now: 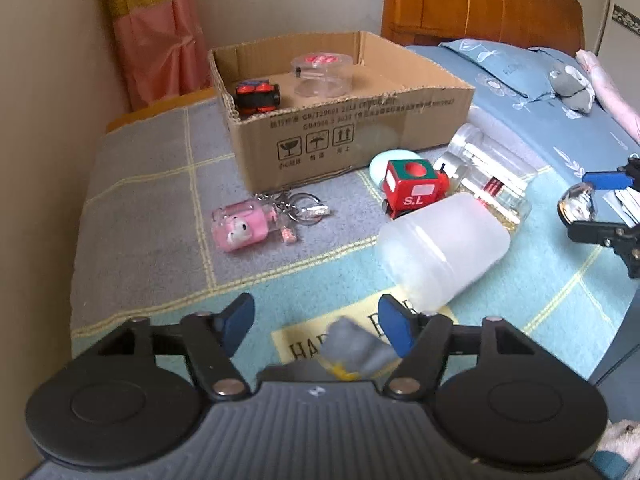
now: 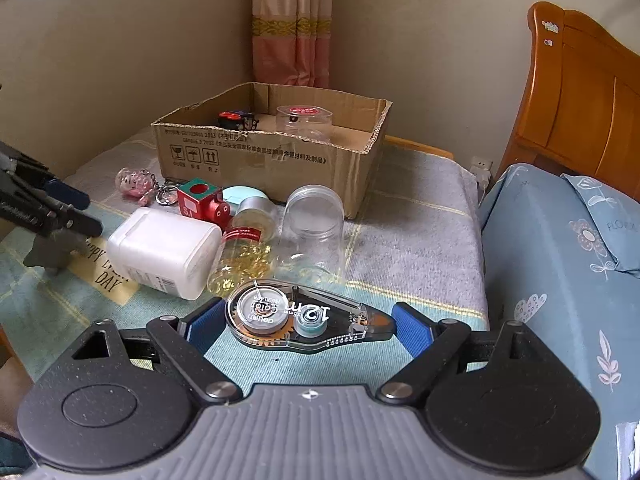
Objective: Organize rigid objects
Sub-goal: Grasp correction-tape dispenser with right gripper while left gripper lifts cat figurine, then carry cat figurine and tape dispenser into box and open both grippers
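My right gripper [image 2: 310,326] is shut on a clear correction tape dispenser [image 2: 280,316], gripped end to end between its blue pads [image 2: 412,332]. My left gripper [image 1: 318,324] stands open, with a blurred grey object [image 1: 352,348] low between its jaws and untouched by the pads; in the right wrist view that grey object [image 2: 44,252] rests on the mat under the left gripper [image 2: 76,210]. A cardboard box [image 1: 352,136] holds a black-and-red toy [image 1: 256,96] and a clear round tub [image 1: 320,74]. In front of it lie a pink keychain [image 1: 244,226], a red toy train [image 1: 412,188], a white bottle [image 1: 440,248] and clear jars [image 1: 492,176].
Everything rests on a checked mat [image 1: 160,184] beside a beige wall [image 1: 40,120]. A bed with a blue floral cover [image 2: 560,280] and an orange wooden headboard [image 2: 580,100] lies to the right. A pink curtain [image 1: 156,32] hangs behind the box. A mint round item [image 1: 378,164] sits by the train.
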Demonstrator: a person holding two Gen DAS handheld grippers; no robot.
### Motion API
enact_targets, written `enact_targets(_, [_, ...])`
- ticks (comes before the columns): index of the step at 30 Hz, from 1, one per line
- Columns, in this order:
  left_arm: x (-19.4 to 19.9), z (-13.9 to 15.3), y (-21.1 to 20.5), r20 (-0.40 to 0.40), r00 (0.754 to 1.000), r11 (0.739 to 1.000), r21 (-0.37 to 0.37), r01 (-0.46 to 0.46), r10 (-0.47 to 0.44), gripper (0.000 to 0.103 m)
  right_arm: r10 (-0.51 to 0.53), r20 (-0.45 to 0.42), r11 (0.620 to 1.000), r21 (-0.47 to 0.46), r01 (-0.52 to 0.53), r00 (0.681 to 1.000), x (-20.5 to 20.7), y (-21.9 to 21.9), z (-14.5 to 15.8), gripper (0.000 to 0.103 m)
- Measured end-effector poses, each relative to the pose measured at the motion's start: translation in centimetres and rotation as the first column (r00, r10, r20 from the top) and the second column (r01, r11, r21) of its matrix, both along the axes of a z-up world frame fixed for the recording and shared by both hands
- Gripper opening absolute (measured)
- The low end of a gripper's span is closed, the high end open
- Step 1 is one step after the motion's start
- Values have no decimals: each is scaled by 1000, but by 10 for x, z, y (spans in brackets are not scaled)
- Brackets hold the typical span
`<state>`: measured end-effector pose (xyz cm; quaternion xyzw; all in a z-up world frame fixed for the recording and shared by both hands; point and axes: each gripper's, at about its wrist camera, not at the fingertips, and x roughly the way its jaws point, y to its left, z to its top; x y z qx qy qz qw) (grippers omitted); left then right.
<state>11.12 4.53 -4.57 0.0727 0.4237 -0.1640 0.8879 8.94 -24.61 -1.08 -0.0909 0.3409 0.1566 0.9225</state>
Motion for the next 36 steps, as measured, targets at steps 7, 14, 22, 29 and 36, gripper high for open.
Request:
enact_targets(7, [-22,10,-3,24,994,993,31,110,-110,79,-3,-1,1000,13,3,1000,0,-1,3,92])
enact_targets(14, [-26,6,1,3,997,997,13,71,-71,84,13,0,1000,6,-13,1000,-1,6,2,92])
enact_targets(22, [-32,-10,10,-106,984,982,-106,-156,145,93,14,5,1000,19,-14,1000,-2,7,4,92])
enact_targets(29, [-17,-21,-5,-98,981,979,-95,-179,170,90,21,19,999,24,-21,1000,-2,9,6,92])
enact_targets(36, [-8,-20,-6,-86,984,984,-67,-163,157,71,29,32,1000,9,-30,999,-1,12,10,92])
